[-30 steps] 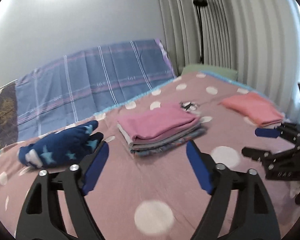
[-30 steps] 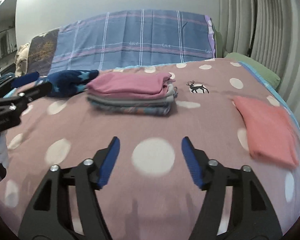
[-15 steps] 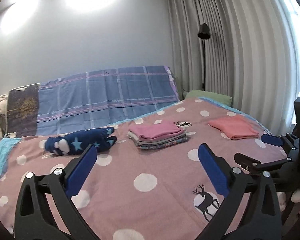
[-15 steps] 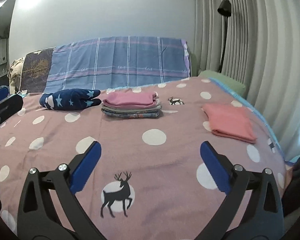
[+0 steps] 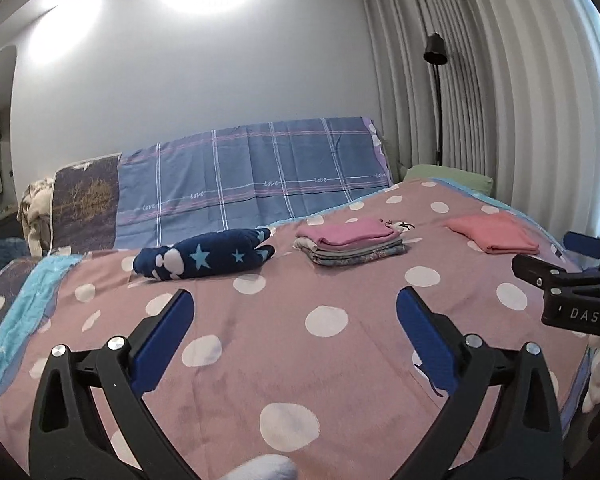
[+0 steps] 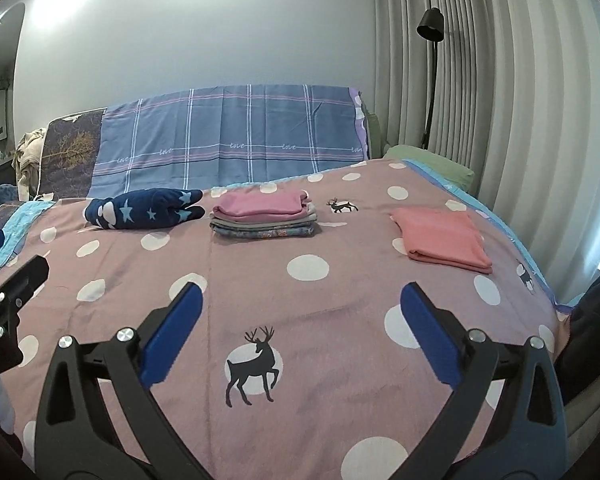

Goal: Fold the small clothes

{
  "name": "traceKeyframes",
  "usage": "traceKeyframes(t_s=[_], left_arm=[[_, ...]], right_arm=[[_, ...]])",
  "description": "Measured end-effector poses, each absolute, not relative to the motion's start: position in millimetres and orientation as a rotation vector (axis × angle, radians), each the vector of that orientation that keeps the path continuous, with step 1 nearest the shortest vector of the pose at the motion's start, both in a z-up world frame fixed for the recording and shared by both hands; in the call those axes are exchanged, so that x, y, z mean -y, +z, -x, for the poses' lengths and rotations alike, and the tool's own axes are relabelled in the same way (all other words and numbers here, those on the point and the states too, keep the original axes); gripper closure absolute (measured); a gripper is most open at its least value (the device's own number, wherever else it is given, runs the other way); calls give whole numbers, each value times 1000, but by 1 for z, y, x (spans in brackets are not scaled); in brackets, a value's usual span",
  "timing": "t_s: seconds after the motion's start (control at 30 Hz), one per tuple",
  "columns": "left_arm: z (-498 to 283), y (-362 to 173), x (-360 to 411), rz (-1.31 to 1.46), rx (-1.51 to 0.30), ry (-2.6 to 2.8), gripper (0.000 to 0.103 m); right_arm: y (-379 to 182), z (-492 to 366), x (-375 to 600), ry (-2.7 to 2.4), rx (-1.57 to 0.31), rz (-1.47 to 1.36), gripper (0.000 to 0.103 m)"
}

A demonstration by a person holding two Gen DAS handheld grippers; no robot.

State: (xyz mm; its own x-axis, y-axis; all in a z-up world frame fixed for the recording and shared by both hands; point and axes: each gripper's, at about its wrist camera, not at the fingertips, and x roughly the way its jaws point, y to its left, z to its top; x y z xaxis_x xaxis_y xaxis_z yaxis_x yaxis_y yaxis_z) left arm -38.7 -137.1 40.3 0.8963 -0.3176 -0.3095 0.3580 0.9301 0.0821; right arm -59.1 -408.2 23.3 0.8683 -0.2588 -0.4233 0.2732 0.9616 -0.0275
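Folded clothes stack [image 6: 263, 218] on bedspread [image 6: 300, 320], coral garment [image 6: 444, 238] apart

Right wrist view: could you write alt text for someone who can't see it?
An open two-finger gripper with blue pads hovers over a pink polka-dot bedspread, holding nothing. Farther back lie a navy star-print bundle, a stack of folded clothes topped in pink, and a folded coral garment to the right. The other gripper shows at the left edge.

"love" repeats along the plaid sheet [image 6: 236, 140]; "DAS" marks the right gripper [image 5: 580, 280].
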Motion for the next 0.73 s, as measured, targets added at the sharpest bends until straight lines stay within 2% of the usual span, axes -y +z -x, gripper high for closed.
traceKeyframes(t_s=[0.73], left_arm=[[23, 13, 152, -165, -419, -382, 1]], right_arm=[[15, 51, 409, -261, -463, -47, 2]])
